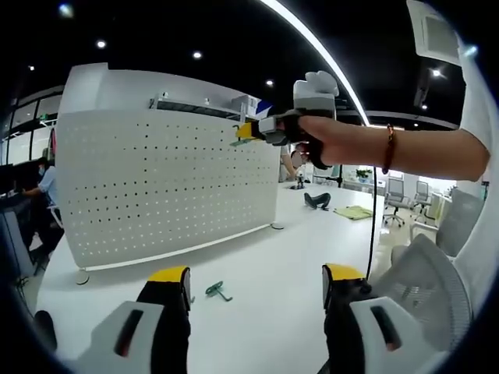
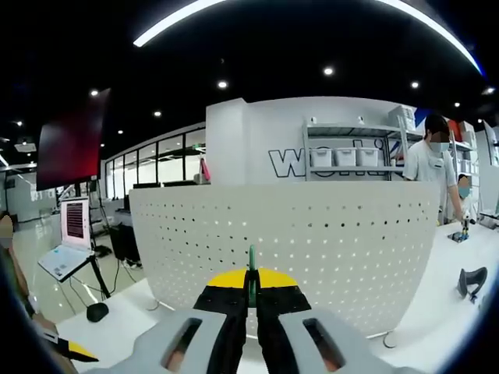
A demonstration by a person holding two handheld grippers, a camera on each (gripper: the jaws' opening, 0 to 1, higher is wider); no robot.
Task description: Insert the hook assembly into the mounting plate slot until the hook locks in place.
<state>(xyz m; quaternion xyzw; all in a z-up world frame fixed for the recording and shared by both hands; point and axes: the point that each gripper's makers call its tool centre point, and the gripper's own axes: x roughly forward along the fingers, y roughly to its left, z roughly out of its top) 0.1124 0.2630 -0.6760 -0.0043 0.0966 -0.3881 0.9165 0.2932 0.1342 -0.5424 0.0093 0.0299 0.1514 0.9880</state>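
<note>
The white perforated mounting plate (image 1: 164,187) stands upright on feet on the white table (image 1: 273,257). In the left gripper view, a hand holds my right gripper (image 1: 246,131) up at the plate's top right corner. A thin green hook (image 2: 251,274) stands upright between its jaws, which are shut on it and point at the plate (image 2: 327,241) face-on. A second green hook (image 1: 218,291) lies flat on the table between the plate and my left gripper (image 1: 256,280). That gripper hovers low over the table, jaws wide apart and holding nothing.
A black object (image 1: 316,200) and a yellow-green cloth (image 1: 355,212) lie at the far end of the table. Office chairs (image 1: 425,273) stand on the right. A laptop on a stand (image 2: 70,249) is left of the plate. People are behind it, by the shelves (image 2: 351,156).
</note>
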